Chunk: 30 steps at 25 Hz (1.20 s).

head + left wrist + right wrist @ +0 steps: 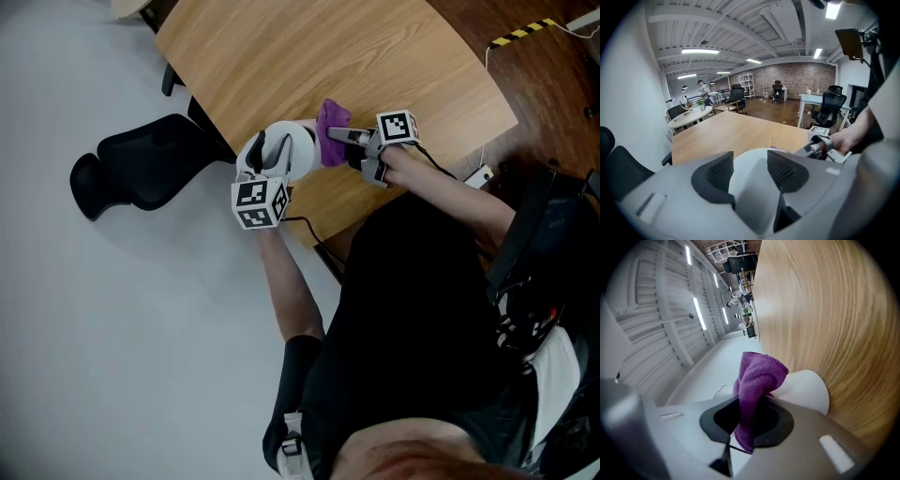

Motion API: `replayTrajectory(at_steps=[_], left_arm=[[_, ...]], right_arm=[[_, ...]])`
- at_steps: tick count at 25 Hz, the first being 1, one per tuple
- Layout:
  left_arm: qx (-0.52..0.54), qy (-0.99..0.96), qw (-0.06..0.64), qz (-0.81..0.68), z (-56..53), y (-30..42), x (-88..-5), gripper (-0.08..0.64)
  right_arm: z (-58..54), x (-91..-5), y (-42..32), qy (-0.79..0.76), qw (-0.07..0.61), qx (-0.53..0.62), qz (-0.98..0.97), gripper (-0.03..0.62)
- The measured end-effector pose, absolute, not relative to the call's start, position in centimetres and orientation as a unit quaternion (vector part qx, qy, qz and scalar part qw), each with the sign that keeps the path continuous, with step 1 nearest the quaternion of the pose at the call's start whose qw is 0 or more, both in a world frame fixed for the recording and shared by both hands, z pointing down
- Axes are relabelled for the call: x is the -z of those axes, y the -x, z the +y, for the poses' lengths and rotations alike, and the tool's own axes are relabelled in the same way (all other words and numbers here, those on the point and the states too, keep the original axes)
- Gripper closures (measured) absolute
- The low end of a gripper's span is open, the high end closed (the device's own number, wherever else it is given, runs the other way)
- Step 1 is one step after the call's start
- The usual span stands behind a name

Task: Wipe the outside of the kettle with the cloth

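— Wide-set, the left fingers [717, 174] are clamping the white kettle [749, 165], which is standing near the surface's [309, 56] near edge.
— And the right fingers [780, 425] are pinching the purple cloth [757, 376] against its right flank, so I'd judge the stroke is heading leftward.

The kettle [298, 148] is showing plain white, with a black handle [263, 148]. The cloth [754, 380] is showing solid purple. The table [375, 56] is showing light wood with fine grain lines. The left claw [750, 171] and the right claw [747, 420] are showing grey shells with black pads [719, 173], and their cubes [260, 203] are carrying black-and-white square markers. The chair [141, 169] is showing black against a pale grey floor [112, 356]. Yellow-and-black striped tape [520, 33] is crossing dark brown flooring [553, 103].
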<state>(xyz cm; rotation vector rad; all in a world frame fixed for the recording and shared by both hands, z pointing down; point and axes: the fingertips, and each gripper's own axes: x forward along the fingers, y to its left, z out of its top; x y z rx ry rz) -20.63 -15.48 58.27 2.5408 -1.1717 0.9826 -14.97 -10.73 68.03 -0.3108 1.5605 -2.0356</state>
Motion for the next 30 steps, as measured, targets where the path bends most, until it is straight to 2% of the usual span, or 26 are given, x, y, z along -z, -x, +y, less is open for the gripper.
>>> replayTrajectory(at_steps=[5,11,17,21,23,27,30], left_arm=[[-0.327,-0.856,0.074,-0.394,-14.9,20.6,-58.4,0.344],[-0.32,-0.859,0.062,-0.395,-14.4,20.8,-58.2,0.344],[-0.316,-0.864,0.051,-0.387,-14.2,20.7,-57.9,0.344],[-0.317,-0.866,0.044,-0.383,-14.1,20.8,-58.2,0.343],[-0.319,-0.869,0.047,-0.376,-14.0,20.4,-58.1,0.346],[-0.318,-0.859,0.048,-0.398,-13.8,20.5,-56.6,0.351],[-0.324,-0.846,0.058,-0.419,-13.7,21.4,-57.2,0.35]], right_arm=[[-11.4,-73.8,15.7,0.149,0.218,0.747,0.611,0.535],[-11.2,-80.3,16.4,0.211,0.084,0.73,0.645,0.537],[-11.3,-80.8,16.4,0.226,0.019,0.697,0.681,0.538],[-11.2,-81.0,16.5,0.214,0.041,0.713,0.667,0.538],[-11.4,-78.9,15.6,0.194,0.098,0.726,0.653,0.538],[-12.3,-68.4,12.2,0.125,0.24,0.732,0.625,0.537],[-13.6,-64.0,10.0,0.113,0.255,0.701,0.656,0.538]])
